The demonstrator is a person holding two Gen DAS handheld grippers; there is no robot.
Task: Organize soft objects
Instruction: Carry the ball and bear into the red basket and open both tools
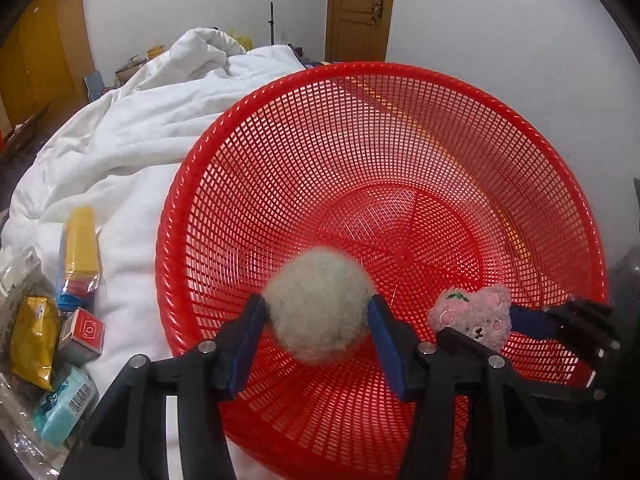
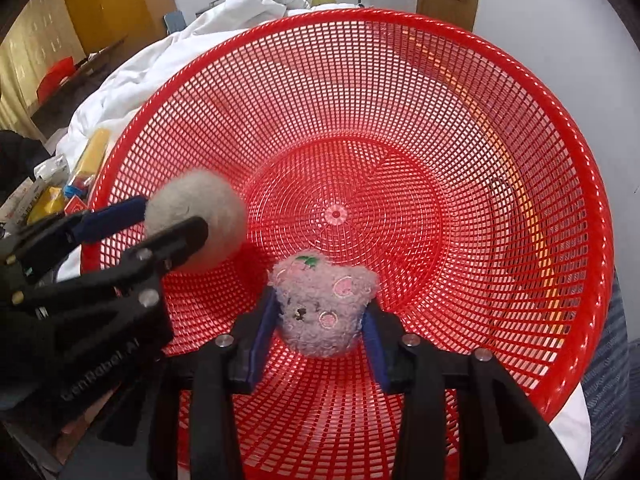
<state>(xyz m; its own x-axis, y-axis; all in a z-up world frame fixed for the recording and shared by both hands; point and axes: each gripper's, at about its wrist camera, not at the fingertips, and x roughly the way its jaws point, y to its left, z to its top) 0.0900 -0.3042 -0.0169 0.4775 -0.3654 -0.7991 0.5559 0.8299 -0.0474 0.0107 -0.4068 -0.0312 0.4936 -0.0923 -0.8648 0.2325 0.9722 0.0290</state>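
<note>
A large red mesh basket point(image 1: 360, 65) point(image 2: 400, 16) lies on a white duvet. My left gripper point(image 1: 318, 304) point(image 2: 172, 216) holds a round grey-white fluffy ball point(image 1: 316, 280) point(image 2: 224, 208) over the basket's near left side; its blue pads touch the ball on both sides. To the right, my right gripper point(image 2: 320, 304) point(image 1: 480, 320) grips a pink plush toy point(image 2: 324, 312) point(image 1: 480, 312) with a green stitched leaf, low over the basket's near wall. The pads press its lower sides. Nothing lies on the basket's floor.
The white duvet point(image 1: 160, 120) is bunched up behind and left of the basket. Left of the basket lie a yellow pack point(image 1: 82, 240), a small red box point(image 1: 86, 332), a gold bag point(image 1: 32, 336) and a teal packet point(image 1: 64, 408). A wooden door point(image 1: 360, 8) stands in the far wall.
</note>
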